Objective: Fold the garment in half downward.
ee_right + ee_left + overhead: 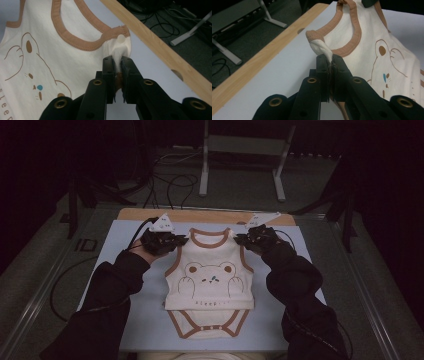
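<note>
While both shoulder straps are pinched, the bodysuit (210,275) lies face up on the blue mat (125,250) that covers the bench (200,215), its neckline toward the far edge and its snap crotch toward the person. The left hand-held gripper (181,240) has its jaws pressed together on the left strap (322,47); in the left gripper view a twist of cream cloth rises from between the black jaws, and the brown binding curls just above it. The right hand-held gripper (240,239) is likewise clamped on the right strap (117,47), with a fold of cloth and a small snap stud just past the jaw tips in the right gripper view. The straps look raised a little off the mat while the bear print and the lower hem lie flat, so I judge the step in hand to be the lift of the garment's top end, likely the start of a fold or a move. The next move calls for both grippers to travel together at even height, so the cloth hangs square and neither strap slips out; the grips sit near the strap ends, so a sideways tug could pull one free. If a fold is meant, the straps must be carried toward the near hem and set down with the edges lined up before the jaws let go.
</note>
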Demonstrator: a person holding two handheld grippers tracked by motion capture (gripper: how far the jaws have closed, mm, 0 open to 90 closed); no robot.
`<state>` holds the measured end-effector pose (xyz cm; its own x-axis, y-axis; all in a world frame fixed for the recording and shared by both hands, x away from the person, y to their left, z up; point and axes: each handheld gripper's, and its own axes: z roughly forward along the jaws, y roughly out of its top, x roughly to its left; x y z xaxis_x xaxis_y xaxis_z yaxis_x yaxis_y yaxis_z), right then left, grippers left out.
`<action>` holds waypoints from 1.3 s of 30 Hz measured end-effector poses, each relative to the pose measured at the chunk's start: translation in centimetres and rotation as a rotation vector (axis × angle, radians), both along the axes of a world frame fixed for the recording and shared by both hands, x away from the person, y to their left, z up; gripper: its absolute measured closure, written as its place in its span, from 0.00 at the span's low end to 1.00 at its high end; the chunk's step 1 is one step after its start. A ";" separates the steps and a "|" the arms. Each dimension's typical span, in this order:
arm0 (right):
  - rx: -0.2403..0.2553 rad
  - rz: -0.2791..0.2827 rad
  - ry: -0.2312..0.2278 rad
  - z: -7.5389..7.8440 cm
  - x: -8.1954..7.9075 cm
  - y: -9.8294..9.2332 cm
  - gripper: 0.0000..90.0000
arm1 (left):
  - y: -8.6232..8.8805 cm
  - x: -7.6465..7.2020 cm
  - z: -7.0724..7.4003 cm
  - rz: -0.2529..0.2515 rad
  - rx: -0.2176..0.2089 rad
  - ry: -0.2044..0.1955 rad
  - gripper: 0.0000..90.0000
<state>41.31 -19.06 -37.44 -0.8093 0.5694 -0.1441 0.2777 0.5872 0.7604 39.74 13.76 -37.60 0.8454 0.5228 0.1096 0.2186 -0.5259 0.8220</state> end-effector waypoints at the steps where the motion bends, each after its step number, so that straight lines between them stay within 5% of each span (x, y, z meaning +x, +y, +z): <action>1: 0.003 -0.001 -0.003 0.2 0.0 0.0 0.92 | 0.0 0.0 0.2 0.002 0.000 -0.006 0.96; 22: 0.025 -0.022 -0.082 3.7 0.6 0.4 0.92 | 0.3 0.8 3.3 0.034 -0.024 -0.085 0.96; 39: 0.029 -0.002 -0.073 2.7 -0.5 0.4 0.92 | 0.5 -0.4 1.9 0.005 -0.008 -0.069 0.96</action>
